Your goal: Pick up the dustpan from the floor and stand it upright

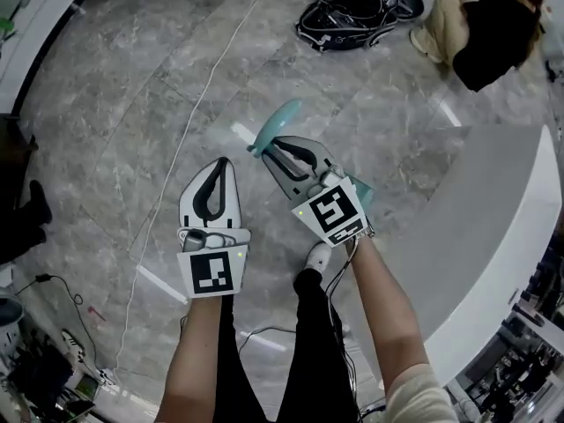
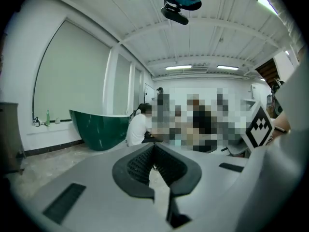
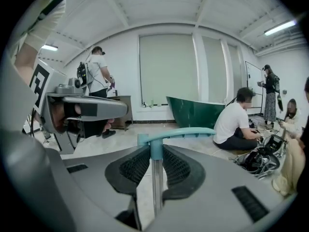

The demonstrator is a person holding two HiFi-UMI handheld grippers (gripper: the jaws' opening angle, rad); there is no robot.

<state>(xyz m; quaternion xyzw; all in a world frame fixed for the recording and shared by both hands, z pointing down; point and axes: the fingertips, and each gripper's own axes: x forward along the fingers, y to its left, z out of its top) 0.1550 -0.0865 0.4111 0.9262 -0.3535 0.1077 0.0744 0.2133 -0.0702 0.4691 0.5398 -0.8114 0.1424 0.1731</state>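
Observation:
My right gripper [image 1: 280, 148] is shut on the dustpan's handle. The teal grip [image 1: 278, 122] sticks out past the jaws, above the grey marble floor. In the right gripper view the metal shaft [image 3: 155, 187] runs upright between the black pads, with the teal grip [image 3: 176, 134] lying across just above my right gripper [image 3: 155, 153]. A teal piece of the dustpan [image 1: 363, 192] shows behind the marker cube; the pan itself is hidden. My left gripper [image 1: 222, 164] hovers beside it on the left, shut on nothing. Floor shows through the left gripper [image 2: 153, 166].
A white curved counter [image 1: 493, 227] stands close on the right. A white cable [image 1: 189, 122] runs across the floor, and a black bundle of cables [image 1: 357, 11] lies far ahead beside a seated person [image 1: 489, 29]. A green bathtub [image 3: 193, 111] stands by the wall.

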